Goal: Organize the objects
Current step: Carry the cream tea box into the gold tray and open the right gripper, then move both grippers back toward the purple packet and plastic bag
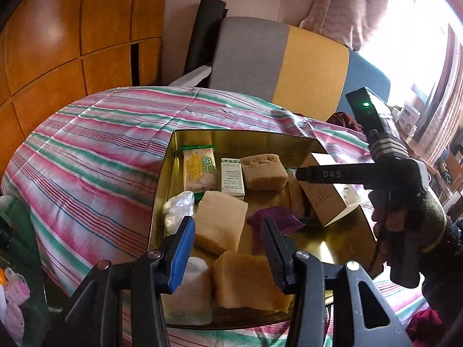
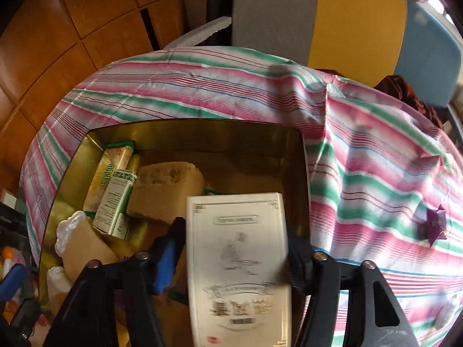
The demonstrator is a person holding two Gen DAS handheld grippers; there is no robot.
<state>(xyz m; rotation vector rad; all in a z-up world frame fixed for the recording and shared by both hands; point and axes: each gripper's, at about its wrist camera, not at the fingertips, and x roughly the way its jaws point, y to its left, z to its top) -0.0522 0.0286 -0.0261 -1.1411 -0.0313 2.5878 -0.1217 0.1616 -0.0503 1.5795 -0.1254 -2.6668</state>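
My right gripper [image 2: 228, 263] jaws apart around white box [image 2: 237, 260], over gold tin's [image 1: 165, 179] right edge; print blurred. My left gripper [image 1: 228, 248] part-open, empty. "DAS" on finger [image 1: 330, 175].

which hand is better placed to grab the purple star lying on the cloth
Right. The purple star lies on the cloth right of the tin, on the right gripper's side; the left gripper hangs over the tin's left part. The white box between the right jaws must go first.
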